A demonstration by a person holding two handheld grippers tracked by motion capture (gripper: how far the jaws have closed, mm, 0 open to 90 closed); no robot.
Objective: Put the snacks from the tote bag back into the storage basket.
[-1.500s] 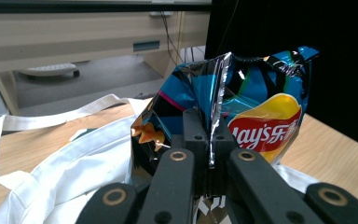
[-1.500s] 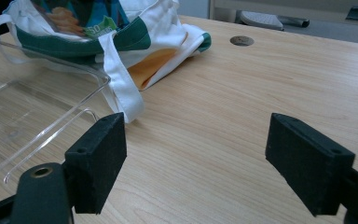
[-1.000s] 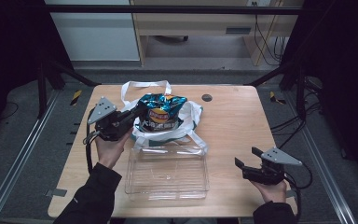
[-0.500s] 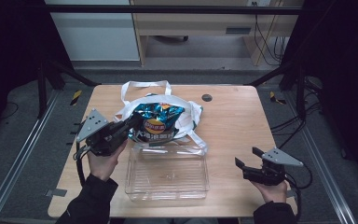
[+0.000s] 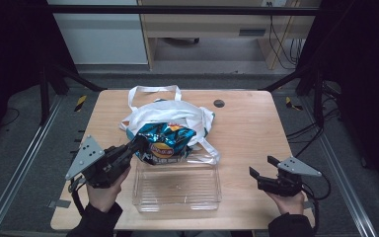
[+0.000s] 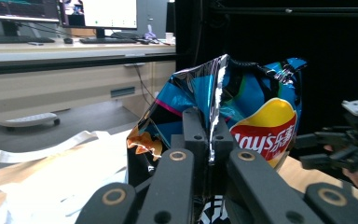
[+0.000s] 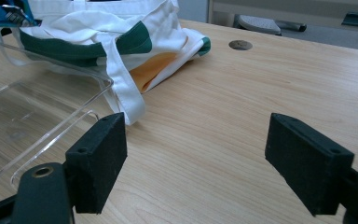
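Note:
A blue Lay's chip bag (image 5: pixel 167 141) hangs in the air over the far edge of the clear plastic tray (image 5: pixel 177 185), pinched by its side seam. My left gripper (image 5: pixel 139 144) is shut on the chip bag (image 6: pixel 242 112), its jaws clamped on the silver seam in the left gripper view. Behind the bag a white tote bag (image 5: pixel 168 114) with green and orange trim lies crumpled on the wooden table (image 5: pixel 246 128). My right gripper (image 5: pixel 260 177) rests at the table's front right, open and empty, with its pads (image 7: pixel 98 158) wide apart.
A small dark round hole (image 5: pixel 219 103) sits in the table top behind the tote bag (image 7: pixel 121 42). The tote's strap (image 7: pixel 123 88) trails down beside the tray corner (image 7: pixel 65 121). Bare wood stretches to the right of the tray.
My left gripper has drawn the chip bag out of the tote bag and back toward the tray. The right gripper has stayed still.

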